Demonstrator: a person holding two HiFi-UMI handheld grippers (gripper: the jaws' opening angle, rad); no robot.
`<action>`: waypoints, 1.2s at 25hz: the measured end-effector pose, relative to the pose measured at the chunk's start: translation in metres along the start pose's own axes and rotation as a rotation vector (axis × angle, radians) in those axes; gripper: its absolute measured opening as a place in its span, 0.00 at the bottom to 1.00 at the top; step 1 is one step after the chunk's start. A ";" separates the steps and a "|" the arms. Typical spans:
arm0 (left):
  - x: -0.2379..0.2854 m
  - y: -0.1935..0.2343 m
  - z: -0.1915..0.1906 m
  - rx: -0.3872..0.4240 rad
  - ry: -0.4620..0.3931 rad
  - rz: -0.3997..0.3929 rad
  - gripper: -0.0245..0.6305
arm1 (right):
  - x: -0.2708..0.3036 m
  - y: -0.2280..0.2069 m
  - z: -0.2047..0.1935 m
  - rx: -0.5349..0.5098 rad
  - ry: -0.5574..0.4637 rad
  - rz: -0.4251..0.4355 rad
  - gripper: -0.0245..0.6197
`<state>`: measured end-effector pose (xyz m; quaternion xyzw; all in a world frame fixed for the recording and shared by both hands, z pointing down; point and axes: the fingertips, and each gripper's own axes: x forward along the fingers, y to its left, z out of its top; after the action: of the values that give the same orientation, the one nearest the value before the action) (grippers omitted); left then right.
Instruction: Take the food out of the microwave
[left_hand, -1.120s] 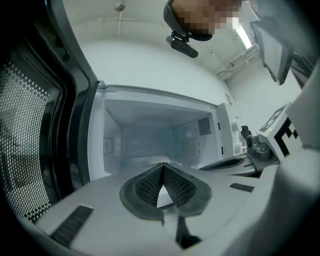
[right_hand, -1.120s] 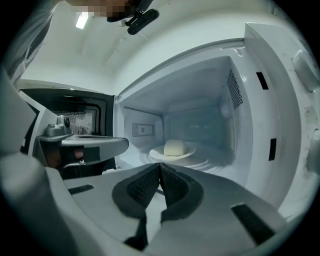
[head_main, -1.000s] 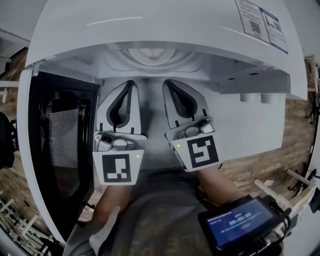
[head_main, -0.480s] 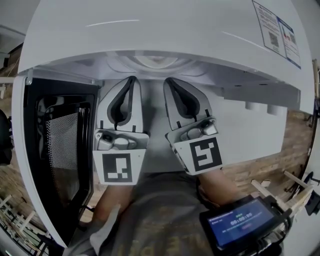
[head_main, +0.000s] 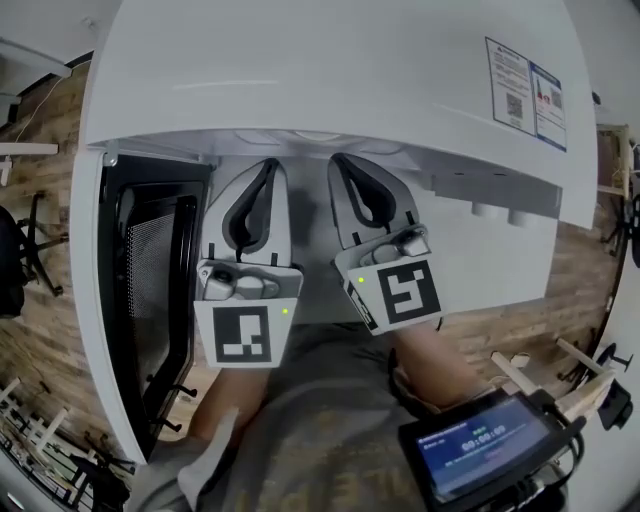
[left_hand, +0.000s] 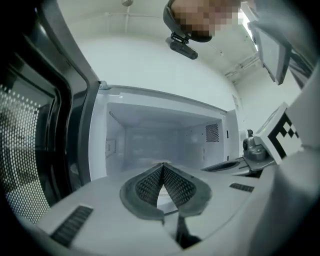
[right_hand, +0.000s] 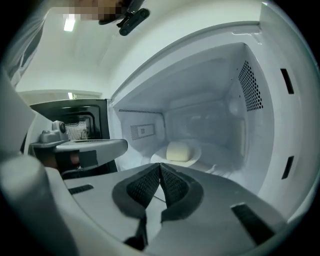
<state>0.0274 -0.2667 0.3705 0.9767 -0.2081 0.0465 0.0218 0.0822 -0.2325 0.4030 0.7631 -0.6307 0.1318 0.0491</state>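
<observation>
Inside the open microwave (right_hand: 215, 80), a pale bun (right_hand: 179, 150) sits on a plate (right_hand: 197, 153). Right at the microwave's mouth, the left gripper (left_hand: 162, 165) and right gripper (right_hand: 160, 165) have jaws pressed together, holding nothing.

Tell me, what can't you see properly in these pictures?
- Food: hidden in the head view by the microwave top. The right gripper view shows only a small pale lump, kind unclear.
- Label: head view, print too small to read.
- Screen: head view, text blurred.
- Microwave floor: left gripper view, mostly blocked by the left gripper.
</observation>
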 end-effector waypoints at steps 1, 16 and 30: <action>-0.001 -0.001 0.003 -0.003 0.005 -0.001 0.05 | -0.001 -0.001 0.001 -0.003 0.013 -0.005 0.04; 0.001 0.004 -0.011 -0.004 -0.006 0.006 0.05 | 0.008 -0.003 -0.004 -0.313 0.046 -0.052 0.04; 0.000 0.014 -0.015 -0.005 -0.064 0.010 0.05 | 0.009 0.013 -0.002 -0.241 0.016 0.044 0.04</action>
<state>0.0209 -0.2783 0.3860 0.9767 -0.2135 0.0149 0.0174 0.0704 -0.2430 0.4060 0.7368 -0.6581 0.0622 0.1424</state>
